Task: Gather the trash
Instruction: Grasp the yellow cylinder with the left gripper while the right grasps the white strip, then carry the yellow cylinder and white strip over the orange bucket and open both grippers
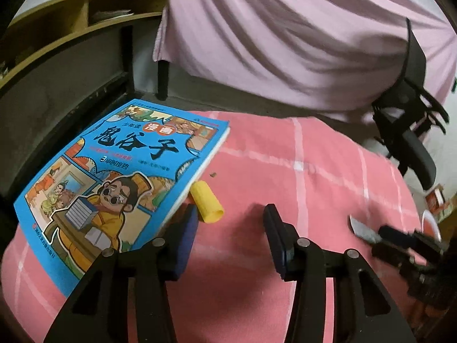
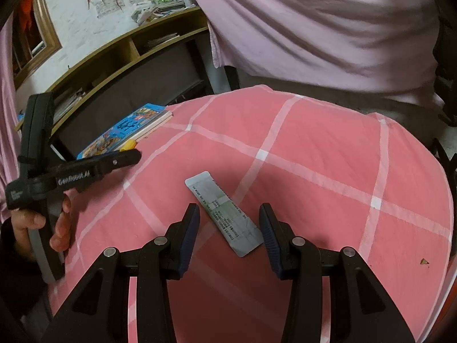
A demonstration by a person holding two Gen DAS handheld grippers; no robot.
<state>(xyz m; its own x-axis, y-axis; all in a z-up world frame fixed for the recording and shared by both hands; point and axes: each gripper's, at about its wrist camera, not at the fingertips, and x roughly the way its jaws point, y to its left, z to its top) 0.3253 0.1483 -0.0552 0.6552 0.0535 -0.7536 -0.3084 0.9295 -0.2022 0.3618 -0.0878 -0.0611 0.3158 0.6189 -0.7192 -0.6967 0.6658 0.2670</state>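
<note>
A blue comic book (image 1: pixel 114 177) lies at the edge of the pink checked cloth (image 1: pixel 328 177) covering the surface. Behind it stand a wooden shelf (image 2: pixel 120 54) holding papers and a pink-draped chair (image 1: pixel 285 43).

One blue picture book (image 1: pixel 114 177) on pink checked cloth (image 1: pixel 285 165); one yellow paper roll (image 1: pixel 206 201) just beside book; one flat grey wrapper (image 2: pixel 224 217) on cloth; two tiny brown crumbs, one near book (image 1: pixel 212 175), one near cloth edge (image 2: pixel 424 261); two grippers, left gripper (image 1: pixel 231 228), right gripper (image 2: pixel 228 225), two fingers each; one hand (image 2: pixel 42 228) seen; one wooden shelf (image 1: pixel 71 11); one black chair (image 1: pixel 411 120).
</note>
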